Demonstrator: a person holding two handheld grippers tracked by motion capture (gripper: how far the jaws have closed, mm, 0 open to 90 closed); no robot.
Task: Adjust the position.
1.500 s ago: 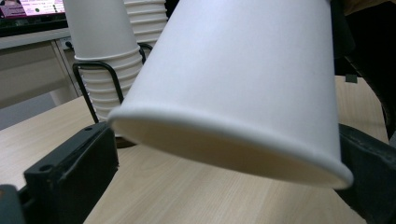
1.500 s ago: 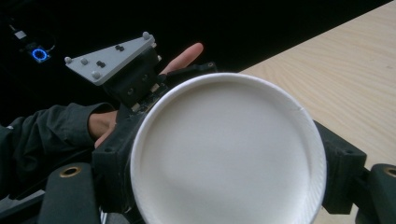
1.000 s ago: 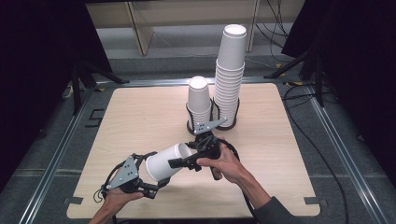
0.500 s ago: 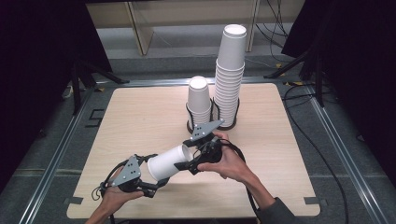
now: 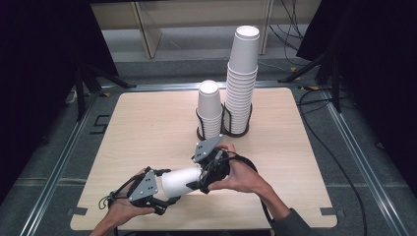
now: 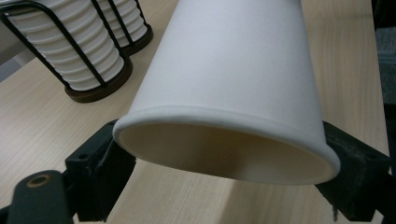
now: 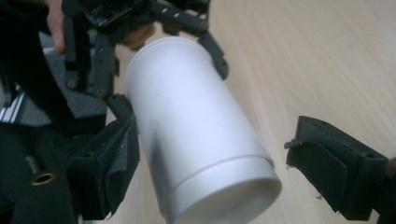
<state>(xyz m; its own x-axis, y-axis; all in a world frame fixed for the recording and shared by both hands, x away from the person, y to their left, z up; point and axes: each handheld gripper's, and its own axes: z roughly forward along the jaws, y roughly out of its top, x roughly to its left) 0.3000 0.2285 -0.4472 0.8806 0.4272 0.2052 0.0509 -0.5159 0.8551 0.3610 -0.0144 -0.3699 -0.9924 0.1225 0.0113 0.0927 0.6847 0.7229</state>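
My white paper cup (image 5: 181,181) with its cream inside, my black jaws with grey plates, two white cup stacks (image 5: 242,81) in black wire holders (image 5: 235,130) on dark brown bases, pale wood-grain table (image 5: 147,123)

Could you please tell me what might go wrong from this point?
The left gripper has just been closing on the rim of the cup, which already looks squashed oval; more squeeze could crease it. The right gripper is open around the base, so the cup is gripped by its rim alone and may tilt or slip.
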